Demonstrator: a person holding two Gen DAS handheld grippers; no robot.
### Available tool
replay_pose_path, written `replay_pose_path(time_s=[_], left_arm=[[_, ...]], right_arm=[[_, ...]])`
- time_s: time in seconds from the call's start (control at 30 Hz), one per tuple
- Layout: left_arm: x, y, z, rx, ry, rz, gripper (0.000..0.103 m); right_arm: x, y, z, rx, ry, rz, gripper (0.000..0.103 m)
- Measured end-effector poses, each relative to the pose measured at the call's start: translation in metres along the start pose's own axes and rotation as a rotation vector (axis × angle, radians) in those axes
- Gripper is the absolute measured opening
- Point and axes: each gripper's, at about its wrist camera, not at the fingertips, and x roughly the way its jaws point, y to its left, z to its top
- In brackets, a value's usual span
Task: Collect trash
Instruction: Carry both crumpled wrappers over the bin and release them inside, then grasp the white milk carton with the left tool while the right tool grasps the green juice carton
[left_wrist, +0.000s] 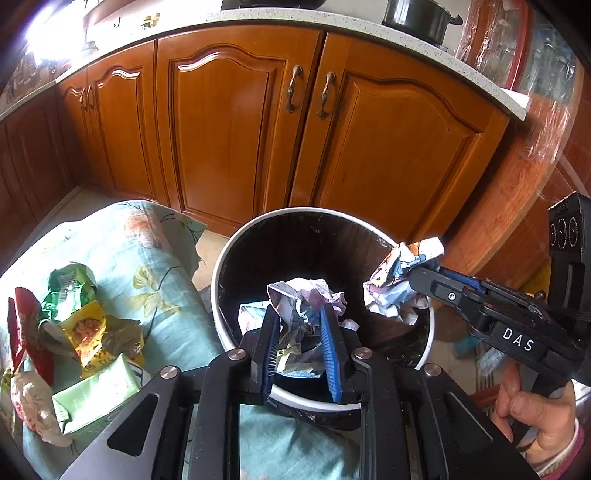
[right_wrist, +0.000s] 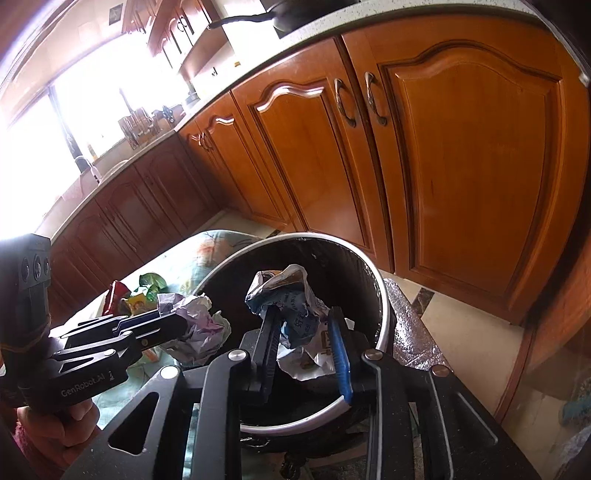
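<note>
Left wrist: crumpled printed paper wad (left_wrist: 306, 299), pale, creased.

"DAS" on right tongs (left_wrist: 424, 275); "GenRobot.AI" on left tongs (right_wrist: 173, 319)

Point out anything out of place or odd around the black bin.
Nothing is spilled or damaged. Both crumpled paper wads, one in the left gripper and one in the right gripper, hang over the round white-rimmed black bin. Loose snack wrappers and a pale green carton lie uncollected on the floral cloth.
</note>
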Motion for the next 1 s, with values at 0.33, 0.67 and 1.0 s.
replay_pose_path(time_s=[0.33, 0.67, 1.0], left_arm=[[-0.024, 0.004, -0.019, -0.038, -0.060, 0.033, 0.063], [-0.082, 0.031, -0.086, -0.184, -0.143, 0.072, 0.078], [-0.141, 0.065, -0.138, -0.273, -0.184, 0.144, 0.078]], right_arm=[[-0.013, -0.003, -0.005, 0.039, -0.027, 0.013, 0.085], [-0.037, 0.029, -0.034, 0.059, -0.071, 0.054, 0.101], [-0.037, 0.078, -0.064, 0.027, -0.039, 0.129, 0.101]])
